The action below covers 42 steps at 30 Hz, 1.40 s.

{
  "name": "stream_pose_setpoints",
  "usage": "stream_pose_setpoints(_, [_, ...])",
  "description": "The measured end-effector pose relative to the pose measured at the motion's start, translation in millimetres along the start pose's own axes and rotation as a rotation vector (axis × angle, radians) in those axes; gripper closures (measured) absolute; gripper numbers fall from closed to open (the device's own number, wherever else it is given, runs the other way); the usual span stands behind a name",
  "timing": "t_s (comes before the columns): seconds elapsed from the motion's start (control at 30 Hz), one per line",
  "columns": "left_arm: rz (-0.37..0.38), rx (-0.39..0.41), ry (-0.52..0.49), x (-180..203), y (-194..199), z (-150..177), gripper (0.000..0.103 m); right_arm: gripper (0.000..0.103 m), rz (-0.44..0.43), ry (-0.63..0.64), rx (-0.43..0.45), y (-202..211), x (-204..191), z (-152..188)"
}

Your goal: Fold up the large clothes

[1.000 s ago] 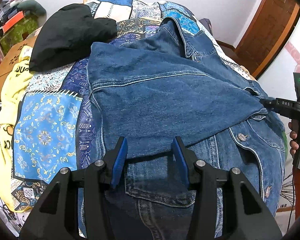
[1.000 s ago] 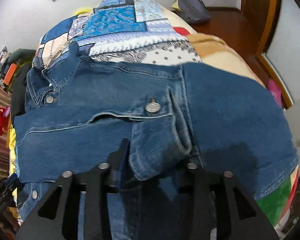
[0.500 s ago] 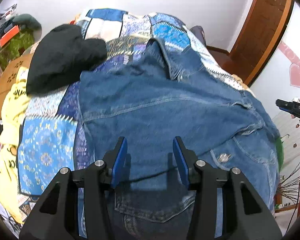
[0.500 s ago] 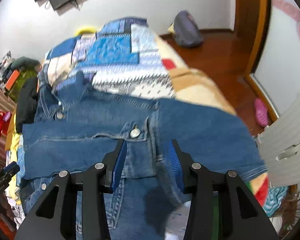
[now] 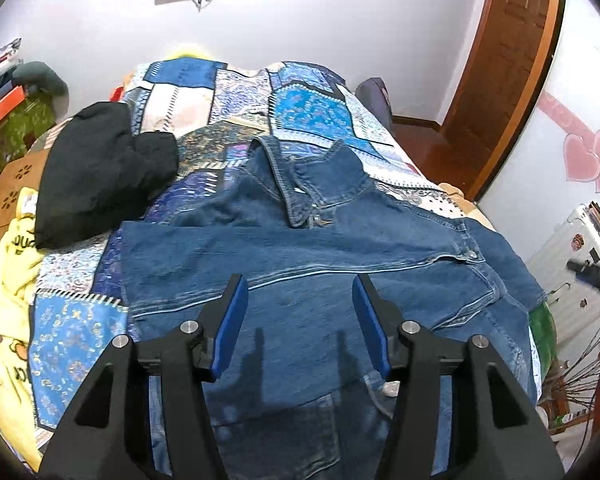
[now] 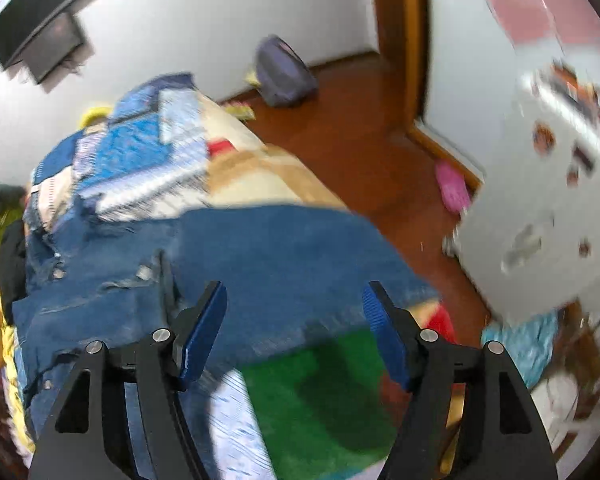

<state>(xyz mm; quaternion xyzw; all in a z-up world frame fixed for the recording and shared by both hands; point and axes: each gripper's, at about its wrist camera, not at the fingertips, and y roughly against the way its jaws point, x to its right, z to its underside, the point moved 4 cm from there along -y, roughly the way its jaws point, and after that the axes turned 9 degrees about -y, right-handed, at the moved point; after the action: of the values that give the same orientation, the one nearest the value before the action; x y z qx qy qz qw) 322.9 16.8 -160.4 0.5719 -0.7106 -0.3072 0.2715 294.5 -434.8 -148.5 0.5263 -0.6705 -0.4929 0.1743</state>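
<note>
Denim jacket lies across the frame's middle on the patchwork quilt, one sleeve folded over. Left gripper and right gripper hover spread, empty. Next likely calls for grasping the other sleeve.

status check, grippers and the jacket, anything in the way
Left gripper open, above the jacket. Right gripper open, past the jacket's edge. Jacket flat on the bed, sleeve folded across. Black garment beside it, apart.
</note>
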Motion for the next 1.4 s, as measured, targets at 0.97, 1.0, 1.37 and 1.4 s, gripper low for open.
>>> stream_pose_setpoints(0.97, [0.035,-0.119,0.05,14,-34,27,0.049,0.072,0.025,-0.365,-0.033,-95,62,-24])
stream_pose_setpoints(1.0, [0.033,-0.118,0.051,13,-34,27,0.049,0.076,0.012,-0.37,-0.024,-92,62,-25])
stream_pose_setpoints(1.37, [0.039,-0.108,0.064,3,-23,37,0.049,0.093,-0.23,-0.145,0.212,18,-50,-61])
stream_pose_setpoints(1.4, [0.038,-0.106,0.066,2,-21,38,0.049,0.093,-0.264,-0.097,0.215,26,-68,-59])
